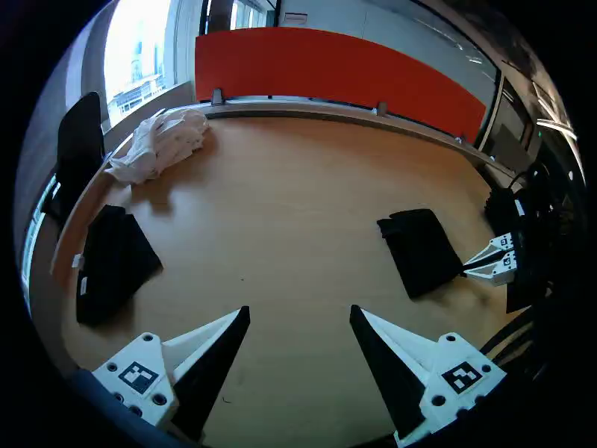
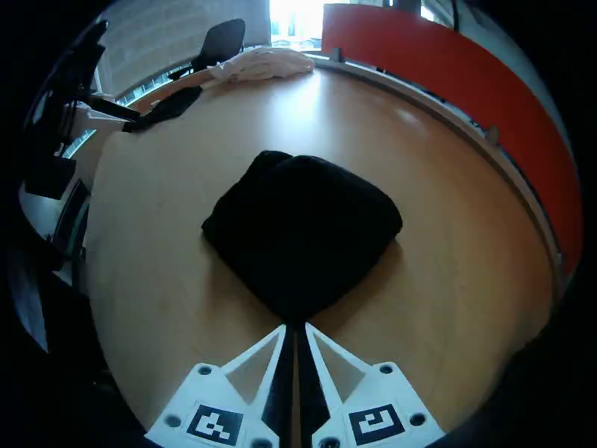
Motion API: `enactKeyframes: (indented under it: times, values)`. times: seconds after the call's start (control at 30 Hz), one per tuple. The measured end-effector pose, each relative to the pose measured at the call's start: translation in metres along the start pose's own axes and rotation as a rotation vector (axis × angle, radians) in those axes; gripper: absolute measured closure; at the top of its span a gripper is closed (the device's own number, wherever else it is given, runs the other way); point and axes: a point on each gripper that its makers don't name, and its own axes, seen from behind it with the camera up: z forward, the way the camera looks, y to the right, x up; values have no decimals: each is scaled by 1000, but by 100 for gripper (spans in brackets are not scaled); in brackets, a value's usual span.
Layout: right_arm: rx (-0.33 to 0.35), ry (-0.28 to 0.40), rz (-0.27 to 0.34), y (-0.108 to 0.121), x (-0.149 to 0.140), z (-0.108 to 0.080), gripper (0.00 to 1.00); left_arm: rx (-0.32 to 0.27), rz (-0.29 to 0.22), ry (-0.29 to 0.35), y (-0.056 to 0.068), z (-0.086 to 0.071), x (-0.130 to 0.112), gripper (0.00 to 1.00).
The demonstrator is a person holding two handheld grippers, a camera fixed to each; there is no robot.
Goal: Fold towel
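Right gripper (image 2: 296, 328) is clamped on the near corner of the black towel (image 2: 302, 224), which lies bunched on the table (image 2: 463, 246). Left gripper (image 1: 298, 310) hangs open. A one-handed pull could slip that thin pinch or drag the whole bundle.

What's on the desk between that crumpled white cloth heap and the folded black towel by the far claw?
Nothing. In the left gripper view, only bare light wooden desk stretches from the crumpled white cloth heap to the folded black towel.
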Motion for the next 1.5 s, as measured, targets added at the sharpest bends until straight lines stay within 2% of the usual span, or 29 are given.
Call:
enactKeyframes:
  times: [0.23, 0.57, 0.97, 1.17, 1.5]
  values:
    - [-29, 57, -18, 5, 33, -17, 95, -3, -5, 9, 0, -1, 1, 0]
    - [-86, 158, -77, 19, 103, -47, 95, -20, 6, 47, 7, -5, 14, 0]
    - [-156, 297, -106, 37, 184, -91, 95, -33, 22, 91, 11, -12, 31, 0]
    - [-192, 331, -98, 47, 202, -109, 95, -37, 24, 101, 13, -14, 34, 0]
    - [-243, 352, -59, 65, 203, -127, 95, -48, 37, 117, 18, -16, 42, 0]
